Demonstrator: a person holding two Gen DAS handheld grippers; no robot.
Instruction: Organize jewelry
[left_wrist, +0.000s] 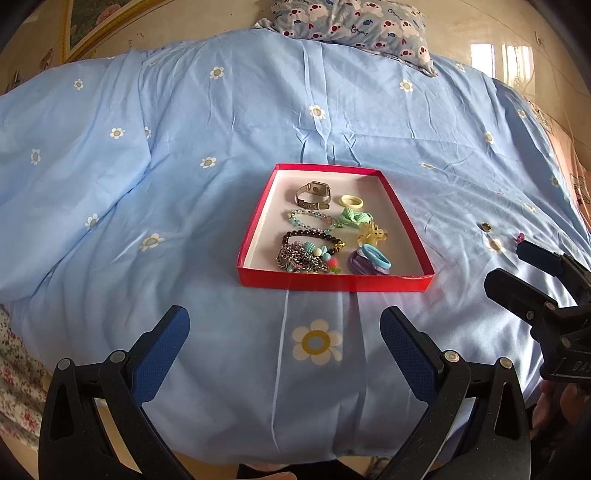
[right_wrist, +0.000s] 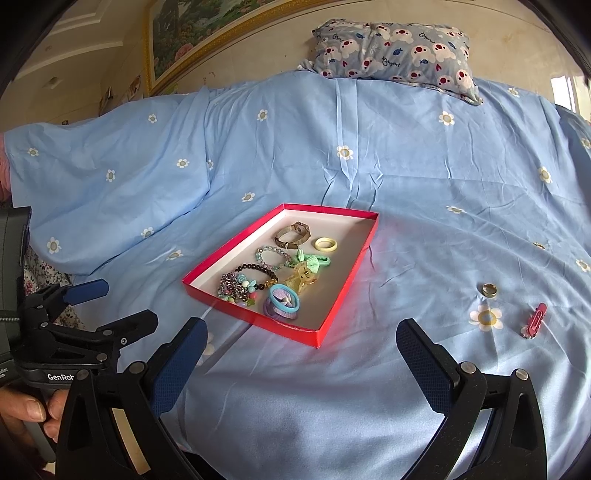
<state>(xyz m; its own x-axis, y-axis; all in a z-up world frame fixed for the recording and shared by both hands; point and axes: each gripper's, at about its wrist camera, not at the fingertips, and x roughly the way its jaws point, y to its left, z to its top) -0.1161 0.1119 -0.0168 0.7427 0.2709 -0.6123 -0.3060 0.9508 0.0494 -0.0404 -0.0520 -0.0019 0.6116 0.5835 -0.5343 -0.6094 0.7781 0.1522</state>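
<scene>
While the left claw (left_wrist: 284, 334) hung with its blue ribbed pads spread wide and empty, the shallow red cardboard tray (left_wrist: 334, 283) lay straight ahead of it on the soft blue flowered bedsheet (left_wrist: 184, 147), its long axis running away. Right of the tray sat a small metal ring (left_wrist: 486, 226).

From the right wrist, the right claw (right_wrist: 301, 345) also gaped, empty. It was the nearer one: ring (right_wrist: 489, 290) and glossy red hair clip (right_wrist: 535, 319) lay right of the tray (right_wrist: 321, 334).

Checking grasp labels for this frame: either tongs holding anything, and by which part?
Nothing held. Left tongs and right tongs are both open over the blue flowered bedsheet; the metal ring and pink hair clip lie loose outside the red cardboard tray.
</scene>
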